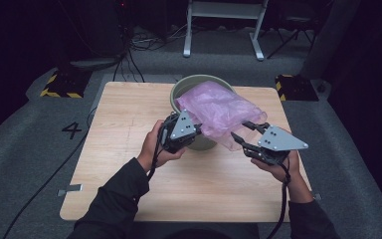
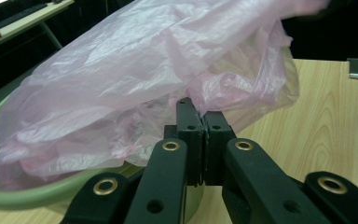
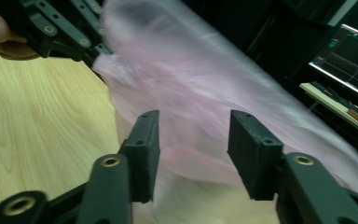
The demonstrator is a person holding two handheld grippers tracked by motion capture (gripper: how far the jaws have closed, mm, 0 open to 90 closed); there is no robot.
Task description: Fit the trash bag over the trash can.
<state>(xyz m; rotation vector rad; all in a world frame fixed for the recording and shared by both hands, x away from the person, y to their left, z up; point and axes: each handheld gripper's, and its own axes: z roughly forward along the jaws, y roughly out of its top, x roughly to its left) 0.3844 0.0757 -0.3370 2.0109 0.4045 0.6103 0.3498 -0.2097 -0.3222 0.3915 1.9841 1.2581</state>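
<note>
The left gripper (image 1: 197, 130) is clamped on the pink plastic bag (image 1: 221, 110): in the left gripper view its two black jaws stand pressed together, with a thin fold of the film (image 2: 196, 95) pinched between the pads just above the rim of the green bucket (image 2: 32, 195). The right gripper (image 1: 242, 132) has its jaws apart; in the right gripper view the pads (image 3: 145, 144) stand well clear of each other with the blurred pink film (image 3: 200, 121) behind and between them, and neither pad visibly presses on it. Whether the film brushes a pad there, the blur does not let me tell.

Taking the green bucket (image 1: 185, 85) as the landmark: the bag lies crumpled across its mouth and spills over its near-right rim toward the right gripper. The left gripper sits at the bucket's near-left side, just beside the wall. The right gripper is to the bucket's right and a little nearer the person, at the bag's loose hanging edge. The bucket stands on the wooden table (image 1: 124, 149), toward its far edge.

Counted: two grippers, one in each hand; one pink bag; one green bucket; one table. Two black-and-yellow striped blocks (image 1: 61, 84) lie on the grey floor beyond the bucket, one on each side.
</note>
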